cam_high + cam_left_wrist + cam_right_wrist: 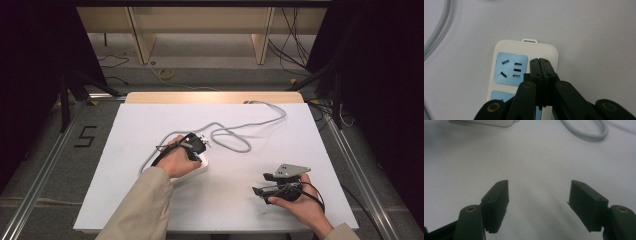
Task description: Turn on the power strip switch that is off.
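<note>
A white power strip (524,47) with light-blue socket panels (510,68) lies on the white table, mostly under the person's left hand in the high view (202,169). My left gripper (539,60) points down at the strip, its jaws pressed together with nothing between them, tips over the strip's face beside a socket panel. Whether the tips touch the strip I cannot tell. The same gripper (196,144) sits mid-table in the high view. My right gripper (539,185) stands open and empty just above bare table, at the front right (260,183).
The strip's grey cable (235,137) loops across the middle of the table and runs off the far edge; its curve lies ahead of the right gripper (589,133). The white tabletop (150,125) ends in a wooden strip at the back. Floor cables lie beyond.
</note>
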{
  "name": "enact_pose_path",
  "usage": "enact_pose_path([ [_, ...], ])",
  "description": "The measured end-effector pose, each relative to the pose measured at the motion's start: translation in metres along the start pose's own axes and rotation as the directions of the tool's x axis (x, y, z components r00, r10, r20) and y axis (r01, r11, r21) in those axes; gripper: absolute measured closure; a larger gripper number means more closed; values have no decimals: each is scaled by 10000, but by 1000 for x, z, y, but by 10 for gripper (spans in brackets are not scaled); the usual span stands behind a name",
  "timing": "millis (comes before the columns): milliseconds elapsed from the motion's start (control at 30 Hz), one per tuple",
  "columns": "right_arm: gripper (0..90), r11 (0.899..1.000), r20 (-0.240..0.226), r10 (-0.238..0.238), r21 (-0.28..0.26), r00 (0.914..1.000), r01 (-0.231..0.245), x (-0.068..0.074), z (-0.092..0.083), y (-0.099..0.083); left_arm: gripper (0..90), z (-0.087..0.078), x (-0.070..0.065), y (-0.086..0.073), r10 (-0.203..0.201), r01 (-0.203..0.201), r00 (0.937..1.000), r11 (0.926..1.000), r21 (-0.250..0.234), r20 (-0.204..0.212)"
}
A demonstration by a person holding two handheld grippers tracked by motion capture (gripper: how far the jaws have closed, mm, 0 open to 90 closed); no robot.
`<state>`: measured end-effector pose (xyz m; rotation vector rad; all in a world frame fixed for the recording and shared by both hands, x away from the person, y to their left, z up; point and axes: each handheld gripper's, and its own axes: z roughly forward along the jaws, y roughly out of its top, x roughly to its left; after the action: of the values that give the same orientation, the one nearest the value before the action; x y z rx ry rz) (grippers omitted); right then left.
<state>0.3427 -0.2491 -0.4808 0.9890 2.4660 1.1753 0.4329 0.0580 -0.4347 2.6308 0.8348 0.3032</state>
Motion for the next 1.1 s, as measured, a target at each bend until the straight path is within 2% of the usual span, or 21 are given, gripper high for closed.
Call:
enact_pose_path([
  [467,330,10000,13,6,-3,10000,-6,1,0,0,898,2,1,2,-8,6,10000,9997,252,77],
  [567,330,10000,15,0,-1,10000,0,1,0,0,898,2,0,2,179,-174,9998,9988,468,-88],
  [867,330,10000,-2,-10,3,10000,10,1,1,1,898,2,2,1,-111,110,9999,9994,322,24],
  [1000,330,10000,-10,-20,23,10000,20,1,2,1,898,2,2,2,59,-58,10000,9990,444,-13],
  [1100,330,10000,-7,-18,3,10000,18,1,1,1,899,0,3,2,-30,29,10000,9996,264,41],
])
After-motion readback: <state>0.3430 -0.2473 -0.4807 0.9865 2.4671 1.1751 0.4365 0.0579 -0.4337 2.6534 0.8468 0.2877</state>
